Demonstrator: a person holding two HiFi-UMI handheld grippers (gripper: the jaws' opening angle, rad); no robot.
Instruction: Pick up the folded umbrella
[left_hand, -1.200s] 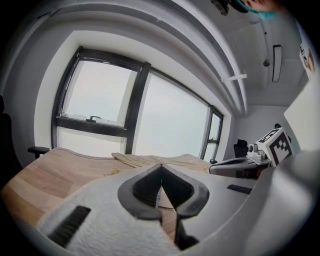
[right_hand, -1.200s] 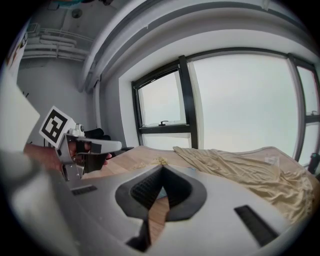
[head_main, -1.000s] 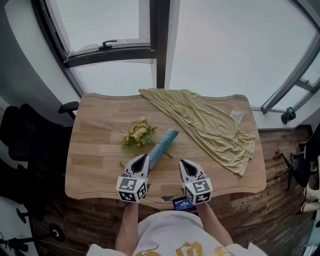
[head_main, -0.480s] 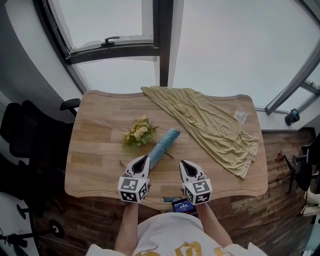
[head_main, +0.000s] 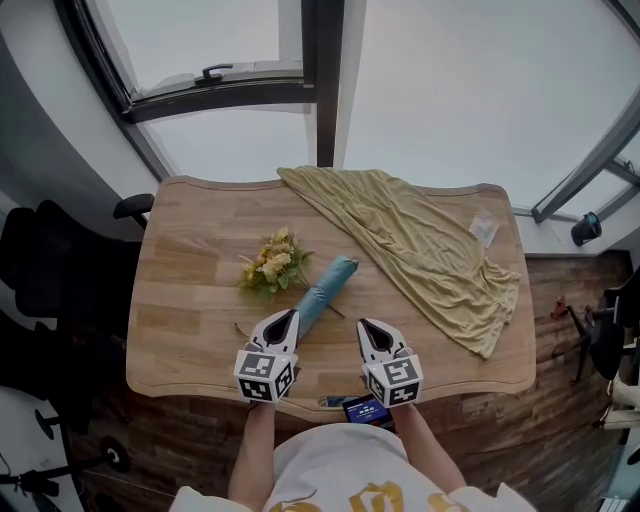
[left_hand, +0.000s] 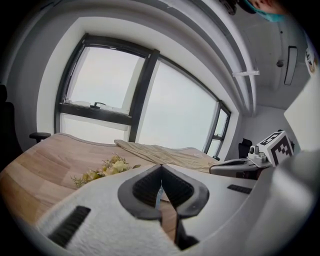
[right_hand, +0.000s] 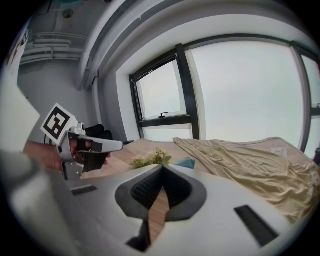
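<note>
Hovering shut, left claw (head_main: 287, 317) and right claw (head_main: 365, 327) face the folded umbrella (head_main: 325, 286).

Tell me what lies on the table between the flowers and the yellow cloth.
The folded blue umbrella lies between the flowers and the cloth, seen in the head view.

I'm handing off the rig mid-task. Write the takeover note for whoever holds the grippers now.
Left gripper: shut, empty, above the table's near edge, with its tip next to the umbrella's near end.
Right gripper: shut, empty, to the right of the umbrella.
Umbrella: folded, lying flat on the table between the flowers and the cloth.
Done: nothing yet; the umbrella is not gripped.
Left: open a gripper, probably the left as it is nearer, close it on the umbrella and lift.
</note>
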